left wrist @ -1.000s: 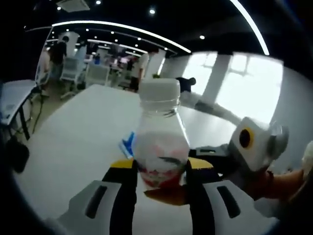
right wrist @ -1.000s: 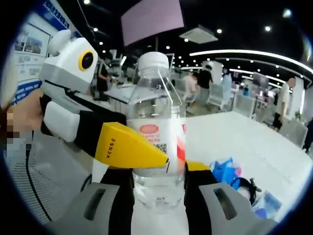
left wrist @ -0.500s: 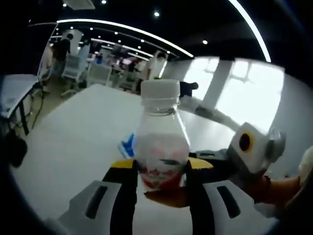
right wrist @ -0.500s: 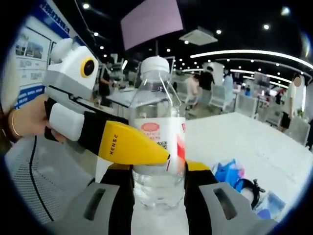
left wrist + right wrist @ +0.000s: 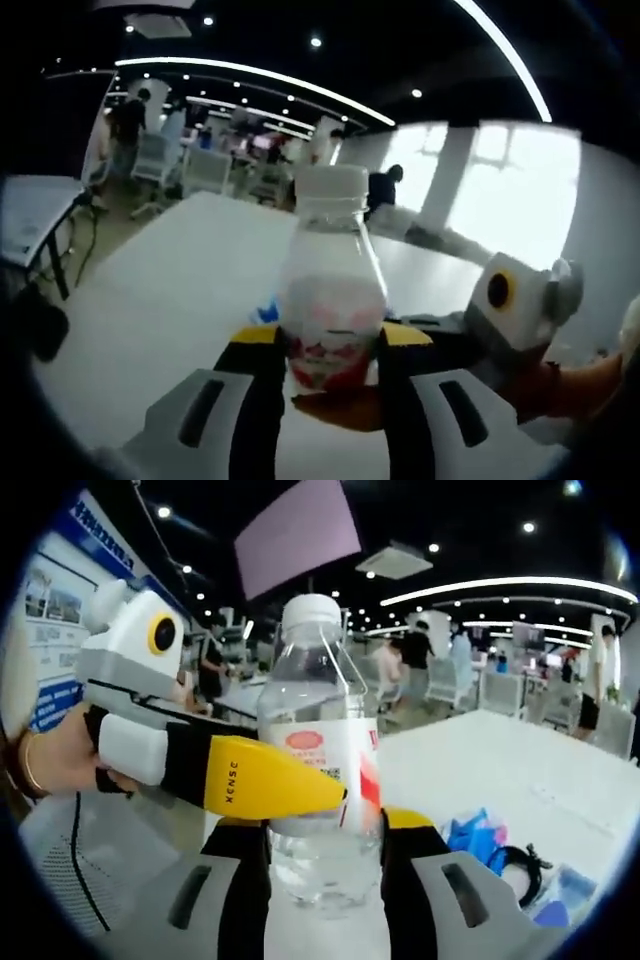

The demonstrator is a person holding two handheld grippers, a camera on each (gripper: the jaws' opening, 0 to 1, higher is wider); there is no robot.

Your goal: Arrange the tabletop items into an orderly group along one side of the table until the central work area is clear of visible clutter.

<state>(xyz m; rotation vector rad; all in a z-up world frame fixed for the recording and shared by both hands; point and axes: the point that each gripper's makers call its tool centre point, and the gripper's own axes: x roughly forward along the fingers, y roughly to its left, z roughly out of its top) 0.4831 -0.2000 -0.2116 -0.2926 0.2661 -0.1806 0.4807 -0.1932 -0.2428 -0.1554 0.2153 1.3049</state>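
- Now both grippers are still clamping one water bottle (image 5: 322, 760) between them, the left gripper (image 5: 332, 375) and right gripper (image 5: 325, 865) each closed on its body.
- Little is changing: the bottle is hanging above the white table (image 5: 170, 300), only drifting slightly.
- Blue clutter (image 5: 478, 832) is waiting far right, so tidying is barely begun.

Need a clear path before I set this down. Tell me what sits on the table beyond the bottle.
The bottle is clamped by both the right tool and the left tool. Beyond it, blue items and a black coiled cable lie on the white table. The table's far stretch looks bare.
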